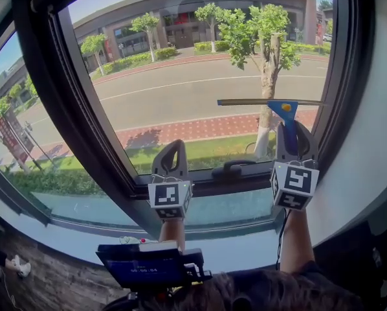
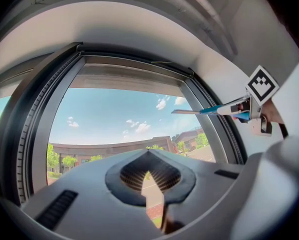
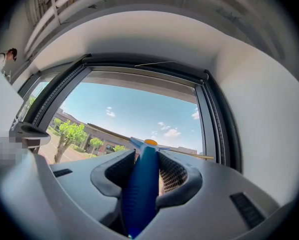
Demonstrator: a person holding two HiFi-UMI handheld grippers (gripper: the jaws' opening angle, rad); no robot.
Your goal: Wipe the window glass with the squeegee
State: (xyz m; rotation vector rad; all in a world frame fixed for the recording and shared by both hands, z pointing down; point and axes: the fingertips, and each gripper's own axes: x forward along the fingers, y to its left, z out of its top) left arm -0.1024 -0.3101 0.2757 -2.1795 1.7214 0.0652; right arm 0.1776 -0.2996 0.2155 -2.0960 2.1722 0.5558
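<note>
1 squeegee point(image 1: 285, 109) at window glass point(image 1: 180, 89), clamped in right tool point(image 1: 296, 135), left tool point(image 1: 173, 149) seemingly closed

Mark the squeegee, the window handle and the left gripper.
squeegee point(image 1: 286, 111), head view, blue head under the blade.
window handle point(image 1: 235, 167), head view, middle of the dark lever.
left gripper point(image 2: 148, 152), left gripper view, where the jaws' tips meet.
</note>
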